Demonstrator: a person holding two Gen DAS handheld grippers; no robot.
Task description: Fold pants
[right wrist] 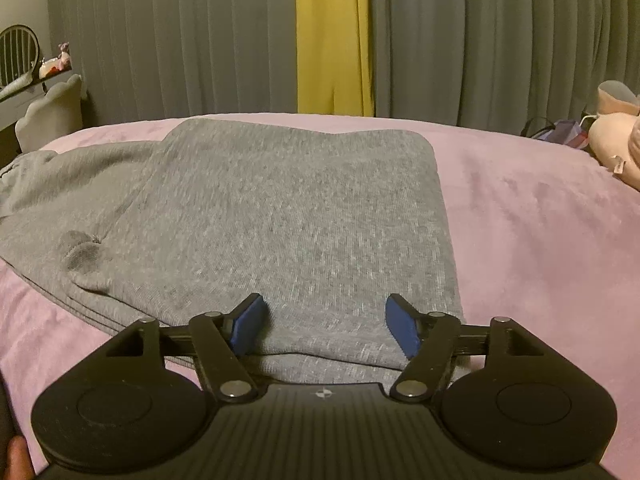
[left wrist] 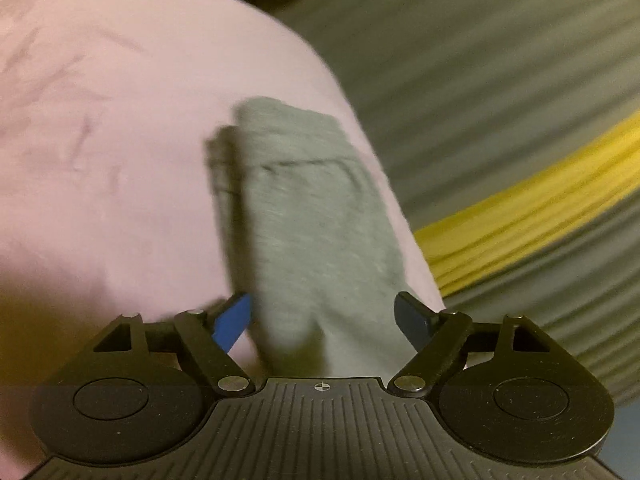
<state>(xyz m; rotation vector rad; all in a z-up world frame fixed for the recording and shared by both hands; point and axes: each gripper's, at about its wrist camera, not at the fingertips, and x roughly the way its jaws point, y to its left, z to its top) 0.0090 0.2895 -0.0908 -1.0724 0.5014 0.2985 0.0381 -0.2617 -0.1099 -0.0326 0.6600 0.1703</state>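
Right gripper (right wrist: 324, 326) up close, blue pads wide apart over the near edge of the grey pants (right wrist: 256, 216), gripping nothing.

Pants folded over and lying flat on the pink bedspread (right wrist: 540, 220), waistband end trailing off left. Left gripper (left wrist: 323, 318) spread wide too, nothing pinched; looks like just cloth underneath, though that view's pretty smeared. Grey curtains (right wrist: 180, 40) with a yellow strip (right wrist: 334, 36) behind the bed, plush toy (right wrist: 616, 136) far right.
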